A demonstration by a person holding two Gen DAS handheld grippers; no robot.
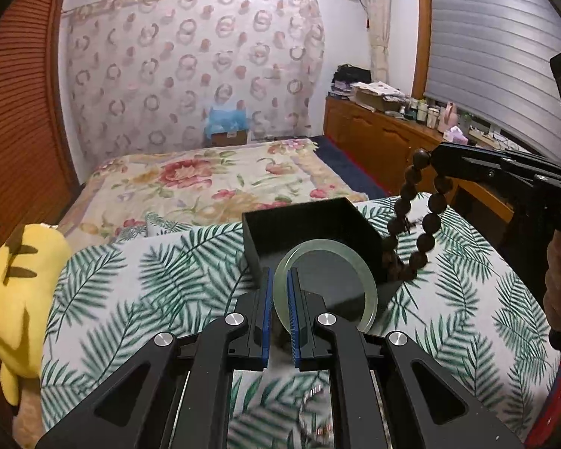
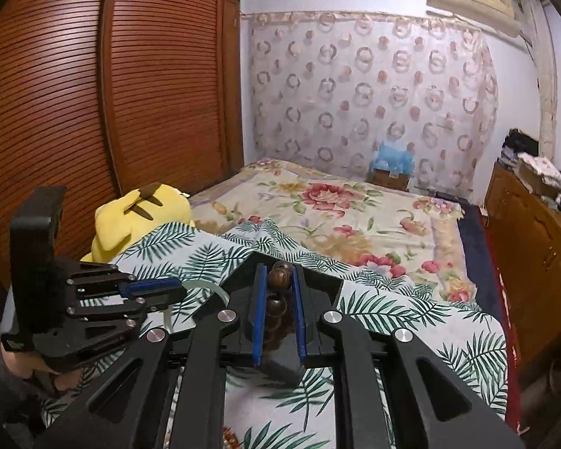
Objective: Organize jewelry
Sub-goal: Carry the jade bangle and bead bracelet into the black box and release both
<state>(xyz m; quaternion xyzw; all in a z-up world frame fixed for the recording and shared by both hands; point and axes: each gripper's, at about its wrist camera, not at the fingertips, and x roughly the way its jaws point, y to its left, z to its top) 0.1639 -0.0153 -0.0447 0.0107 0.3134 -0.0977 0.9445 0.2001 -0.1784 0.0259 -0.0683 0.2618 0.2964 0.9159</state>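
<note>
My left gripper is shut on a pale green jade bangle and holds it just in front of a black open box on the leaf-print cloth. My right gripper is shut on a dark brown wooden bead bracelet. In the left wrist view the right gripper holds the bead bracelet hanging beside the box's right wall, its lower beads by the cloth. In the right wrist view the left gripper is at the left with the bangle partly showing; the box lies under my fingers.
A yellow plush toy lies at the left edge of the leaf-print cloth. A floral bedspread stretches behind. A wooden dresser with clutter stands at the right. A slatted wooden wardrobe is on the left.
</note>
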